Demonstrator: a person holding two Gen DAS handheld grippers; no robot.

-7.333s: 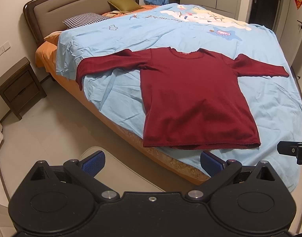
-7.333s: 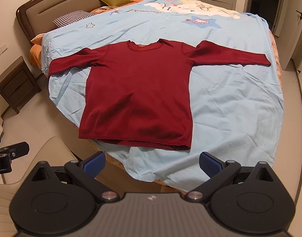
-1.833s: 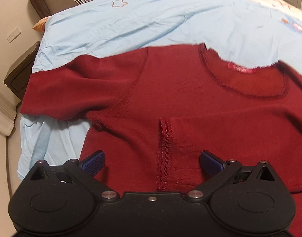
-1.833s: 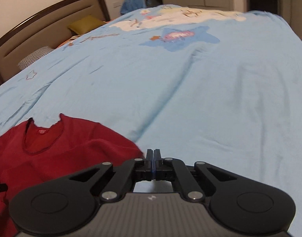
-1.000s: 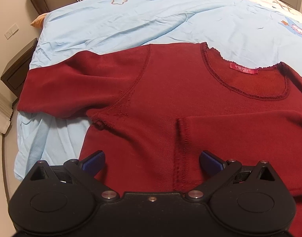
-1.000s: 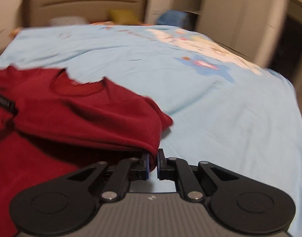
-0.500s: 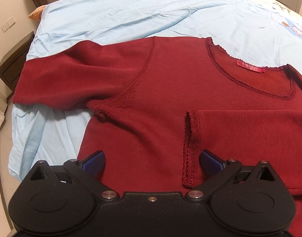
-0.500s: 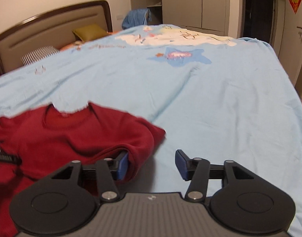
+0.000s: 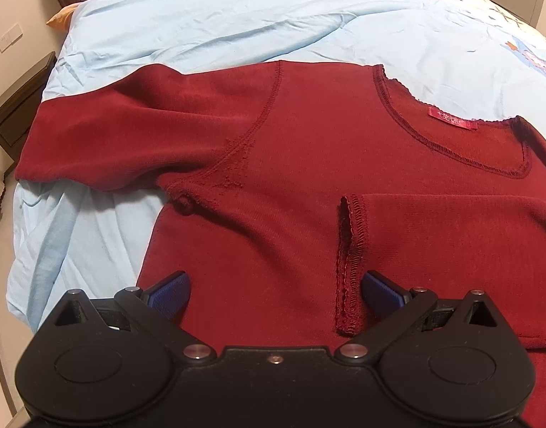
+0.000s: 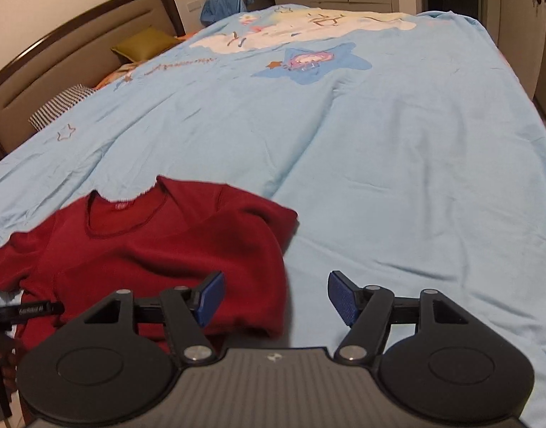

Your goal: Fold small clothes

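Note:
A dark red long-sleeved shirt [image 9: 290, 178] lies flat on the light blue bedspread [image 9: 237, 28]. One sleeve [image 9: 451, 249] is folded across the chest, its cuff [image 9: 347, 267] lying just ahead of my left gripper [image 9: 274, 290], which hovers open over the shirt with nothing held. The other sleeve [image 9: 105, 128] stretches out to the left. In the right wrist view the shirt [image 10: 166, 246] has its folded shoulder edge between the fingers of my right gripper [image 10: 274, 297]. That gripper's jaws are opening, and the pads press on nothing.
The bedspread [image 10: 397, 160] spreads wide to the right and far side. A headboard [image 10: 76, 53] with pillows [image 10: 141, 44] stands at the back left. A dark nightstand [image 9: 19, 107] sits beside the bed's left edge. The other gripper's tip [image 10: 26, 310] shows at the lower left.
My right gripper opened and let go of the folded sleeve, then drew back a little. The sleeve settled on the chest. My left gripper barely moved and stayed open.

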